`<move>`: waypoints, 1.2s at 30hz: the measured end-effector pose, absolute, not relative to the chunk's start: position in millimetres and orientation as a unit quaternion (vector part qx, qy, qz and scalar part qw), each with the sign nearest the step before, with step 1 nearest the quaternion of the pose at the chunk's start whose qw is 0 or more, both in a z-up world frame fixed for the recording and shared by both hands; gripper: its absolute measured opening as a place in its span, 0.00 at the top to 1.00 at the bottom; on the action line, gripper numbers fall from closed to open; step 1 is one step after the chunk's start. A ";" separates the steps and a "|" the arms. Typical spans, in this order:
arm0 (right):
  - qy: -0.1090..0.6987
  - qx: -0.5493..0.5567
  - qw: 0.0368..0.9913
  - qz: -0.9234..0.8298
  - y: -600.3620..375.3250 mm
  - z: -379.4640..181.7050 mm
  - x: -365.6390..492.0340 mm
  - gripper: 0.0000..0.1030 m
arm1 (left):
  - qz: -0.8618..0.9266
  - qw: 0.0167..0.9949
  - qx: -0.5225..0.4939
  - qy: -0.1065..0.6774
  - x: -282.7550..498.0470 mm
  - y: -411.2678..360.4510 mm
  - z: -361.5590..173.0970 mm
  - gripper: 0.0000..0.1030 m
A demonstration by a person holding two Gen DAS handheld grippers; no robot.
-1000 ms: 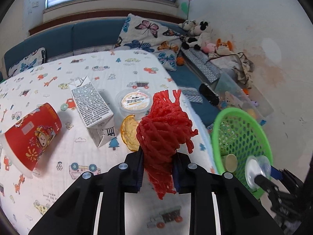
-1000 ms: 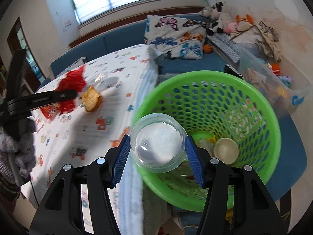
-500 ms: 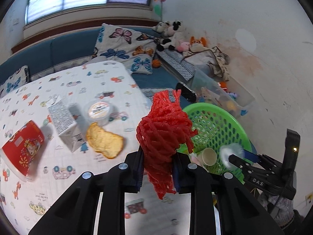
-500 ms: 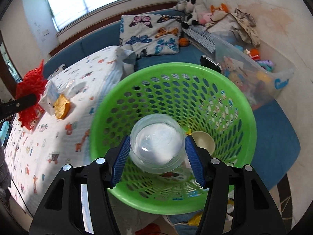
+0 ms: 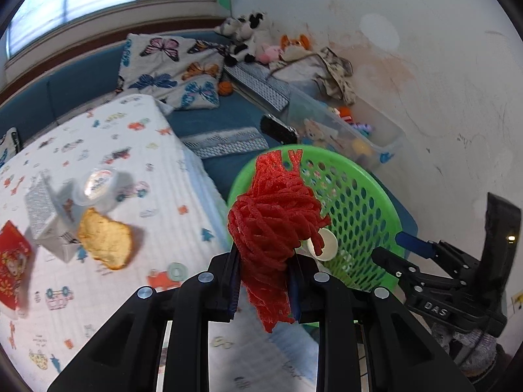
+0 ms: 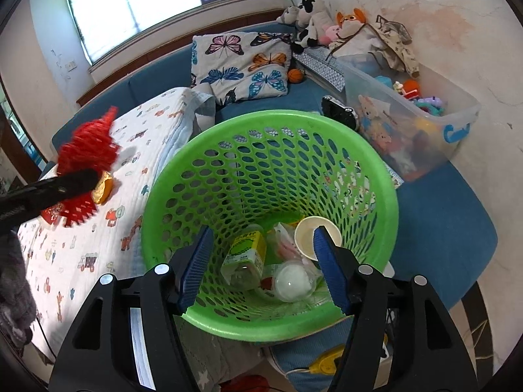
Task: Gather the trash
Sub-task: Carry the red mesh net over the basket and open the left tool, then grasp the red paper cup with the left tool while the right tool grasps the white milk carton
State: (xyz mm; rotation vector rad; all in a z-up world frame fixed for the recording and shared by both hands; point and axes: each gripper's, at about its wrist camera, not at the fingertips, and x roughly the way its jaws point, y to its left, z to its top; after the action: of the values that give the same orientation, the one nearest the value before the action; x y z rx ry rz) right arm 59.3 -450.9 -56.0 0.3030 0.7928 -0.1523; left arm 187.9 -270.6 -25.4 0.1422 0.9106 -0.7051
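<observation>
My left claw point(image 5: 264, 289) pinches the soft, springy red foam net point(image 5: 274, 228) mid-bundle beside the green perforated plastic basket point(image 5: 369, 202); it looks light.

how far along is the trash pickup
Partly done. The green basket already holds a bottle, paper cup and clear lid; the right gripper has just been opening, nothing between its fingers. The left gripper holds red netting near the basket. Left on the table: bread, carton, tub, red cup.
</observation>
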 end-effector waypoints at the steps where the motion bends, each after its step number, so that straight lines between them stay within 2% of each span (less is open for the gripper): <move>1: 0.383 0.147 0.909 -0.074 -451.1 -55.3 57.6 0.37 | -0.335 0.834 0.070 0.433 187.4 -275.0 -28.2 0.77; 9: 0.380 0.152 0.909 -0.077 -455.3 -54.1 46.9 0.36 | -0.342 0.820 0.093 0.448 182.9 -302.4 -44.9 0.73; 12: 0.380 0.153 0.909 -0.076 -456.3 -54.2 47.1 0.36 | -0.342 0.819 0.097 0.450 182.9 -304.5 -49.1 0.68; 16: 0.379 0.152 0.910 -0.073 -454.8 -54.1 46.4 0.36 | -0.340 0.821 0.096 0.449 183.5 -303.6 -51.8 0.49; 26: 0.372 0.143 0.916 -0.053 -438.8 -41.8 50.0 0.36 | -0.334 0.829 0.083 0.441 180.2 -278.4 -42.9 0.40; 36: 0.356 0.108 0.928 -0.004 -395.0 -11.8 67.5 0.35 | -0.267 0.867 0.057 0.416 180.1 -203.2 -18.4 0.35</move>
State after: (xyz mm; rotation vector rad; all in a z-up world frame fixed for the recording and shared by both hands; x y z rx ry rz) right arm 67.5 -395.0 -11.8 0.2215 0.7299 -0.0075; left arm 180.1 -203.2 -18.4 0.1191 0.8713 -0.5600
